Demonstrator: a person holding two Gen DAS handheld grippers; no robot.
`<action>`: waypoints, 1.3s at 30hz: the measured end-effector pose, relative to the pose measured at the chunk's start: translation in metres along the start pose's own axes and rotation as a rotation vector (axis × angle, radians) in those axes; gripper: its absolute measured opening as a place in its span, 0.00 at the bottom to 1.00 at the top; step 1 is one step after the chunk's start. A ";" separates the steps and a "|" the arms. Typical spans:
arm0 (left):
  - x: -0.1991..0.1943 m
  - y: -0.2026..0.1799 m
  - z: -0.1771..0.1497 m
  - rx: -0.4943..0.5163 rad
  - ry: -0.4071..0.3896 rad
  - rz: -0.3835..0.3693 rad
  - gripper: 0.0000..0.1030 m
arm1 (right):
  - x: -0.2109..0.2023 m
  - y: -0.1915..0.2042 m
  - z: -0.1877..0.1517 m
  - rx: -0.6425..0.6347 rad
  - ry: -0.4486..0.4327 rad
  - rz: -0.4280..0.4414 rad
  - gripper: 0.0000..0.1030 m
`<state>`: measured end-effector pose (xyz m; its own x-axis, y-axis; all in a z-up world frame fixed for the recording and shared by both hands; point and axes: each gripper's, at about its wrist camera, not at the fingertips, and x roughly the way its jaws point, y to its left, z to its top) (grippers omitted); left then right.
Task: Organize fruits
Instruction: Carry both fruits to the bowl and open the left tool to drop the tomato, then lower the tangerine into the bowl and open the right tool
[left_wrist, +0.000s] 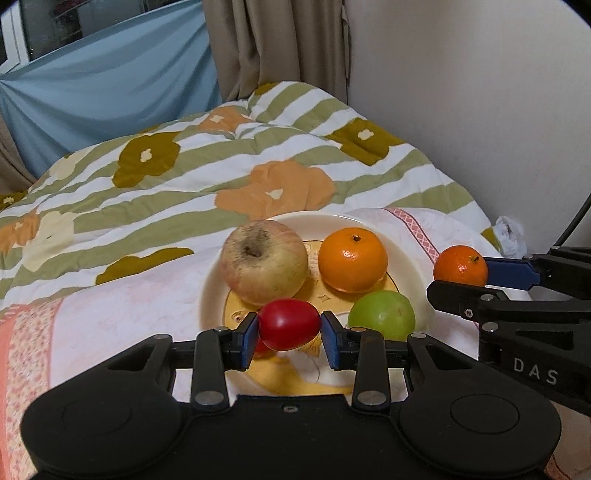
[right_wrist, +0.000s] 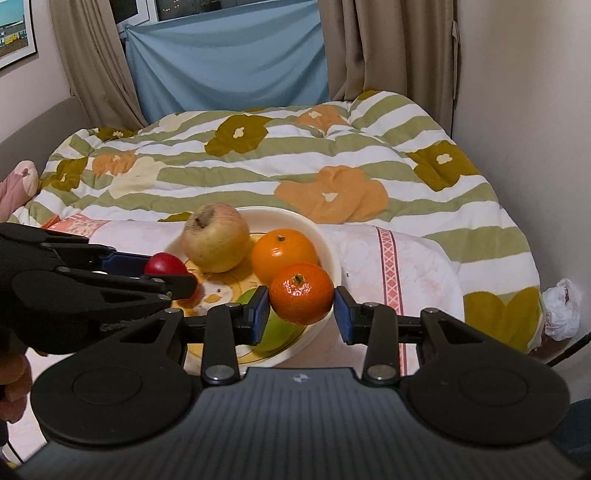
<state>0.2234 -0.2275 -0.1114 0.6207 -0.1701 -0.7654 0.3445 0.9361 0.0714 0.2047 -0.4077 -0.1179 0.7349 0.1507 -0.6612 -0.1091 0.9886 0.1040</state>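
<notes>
A bed is covered by a striped, flowered quilt (right_wrist: 258, 166). Behind it, a blue sheet (right_wrist: 229, 70) is hung between beige curtains (right_wrist: 388, 48). A crumpled white bag (right_wrist: 561, 310) is seen beside the wall.

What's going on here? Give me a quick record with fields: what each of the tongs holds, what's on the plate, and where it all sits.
left tongs: shut on a red fruit
right tongs: shut on a small mandarin
plate: apple, larger orange, green fruit
plate rests on: pale pink towel
underneath: flowered striped quilt
background: blue cloth, beige curtains
</notes>
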 end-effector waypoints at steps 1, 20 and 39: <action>0.005 -0.001 0.002 0.003 0.004 0.000 0.39 | 0.003 -0.002 0.000 0.003 0.002 0.001 0.51; 0.013 -0.002 0.009 0.002 0.017 0.009 0.84 | 0.023 -0.024 0.010 0.034 0.034 0.014 0.51; -0.016 0.013 -0.006 -0.032 0.021 0.063 0.94 | 0.044 -0.014 0.022 -0.017 0.097 0.069 0.51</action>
<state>0.2136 -0.2106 -0.1017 0.6251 -0.1047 -0.7735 0.2827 0.9541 0.0993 0.2532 -0.4145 -0.1327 0.6570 0.2170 -0.7220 -0.1687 0.9757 0.1397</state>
